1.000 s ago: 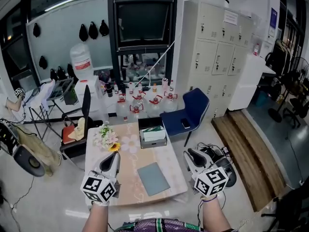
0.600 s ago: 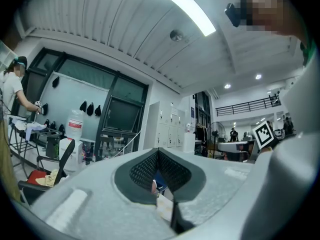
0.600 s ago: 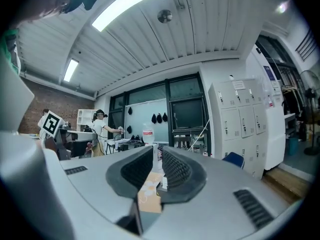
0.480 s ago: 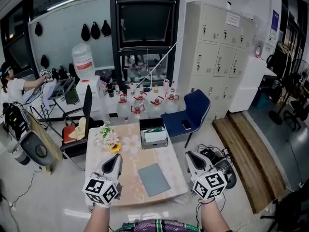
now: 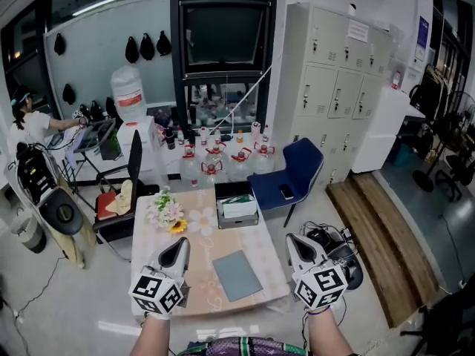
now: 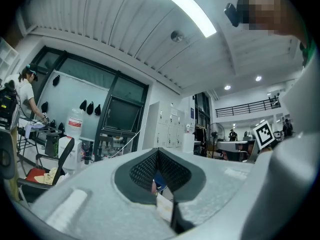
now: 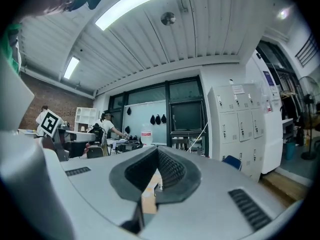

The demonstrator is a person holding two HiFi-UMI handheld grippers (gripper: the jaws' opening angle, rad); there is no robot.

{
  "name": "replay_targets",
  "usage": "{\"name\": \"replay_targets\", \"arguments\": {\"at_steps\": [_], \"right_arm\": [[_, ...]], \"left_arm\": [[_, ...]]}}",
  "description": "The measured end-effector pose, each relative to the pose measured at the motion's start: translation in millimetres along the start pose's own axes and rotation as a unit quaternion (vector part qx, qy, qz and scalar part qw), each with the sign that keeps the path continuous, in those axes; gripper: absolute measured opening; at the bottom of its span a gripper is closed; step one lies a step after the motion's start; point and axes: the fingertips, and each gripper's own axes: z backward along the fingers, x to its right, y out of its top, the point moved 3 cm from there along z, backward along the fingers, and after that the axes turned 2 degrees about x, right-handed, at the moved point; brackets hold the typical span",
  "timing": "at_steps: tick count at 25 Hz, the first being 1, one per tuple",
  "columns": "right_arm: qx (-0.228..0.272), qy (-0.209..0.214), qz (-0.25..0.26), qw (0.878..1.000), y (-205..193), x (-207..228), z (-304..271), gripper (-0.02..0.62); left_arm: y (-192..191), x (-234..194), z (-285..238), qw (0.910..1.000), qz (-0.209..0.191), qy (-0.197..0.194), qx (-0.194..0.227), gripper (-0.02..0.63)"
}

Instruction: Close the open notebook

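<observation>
A grey-blue notebook (image 5: 237,274) lies flat with its cover shut on the low patterned table (image 5: 260,237), near the front edge. My left gripper (image 5: 180,243) hovers over the table's left part, left of the notebook and apart from it. Its jaws meet at the tip in the left gripper view (image 6: 158,151), with nothing between them. My right gripper (image 5: 295,240) is beyond the table's right edge, right of the notebook. It is shut and empty, as the right gripper view (image 7: 158,150) also shows. Both point level toward the back of the room.
A bunch of flowers (image 5: 163,212) and an open box (image 5: 237,210) with a book stand at the table's far end. A blue chair (image 5: 289,173) is behind on the right. Cables and a dark bag (image 5: 338,247) lie on the floor by my right gripper. Water bottles (image 5: 215,162) line the window.
The right gripper's jaws, spread apart a second ago, have come together. The left gripper kept still. A person at the far left desk has shifted.
</observation>
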Motion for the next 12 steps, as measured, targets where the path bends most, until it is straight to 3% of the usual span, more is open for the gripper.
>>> {"name": "replay_targets", "arguments": {"at_steps": [12], "right_arm": [[0.0, -0.002, 0.004, 1.0, 2.5, -3.9, -1.5, 0.0]], "left_arm": [[0.3, -0.8, -0.3, 1.0, 0.003, -0.004, 0.001, 0.017]]}}
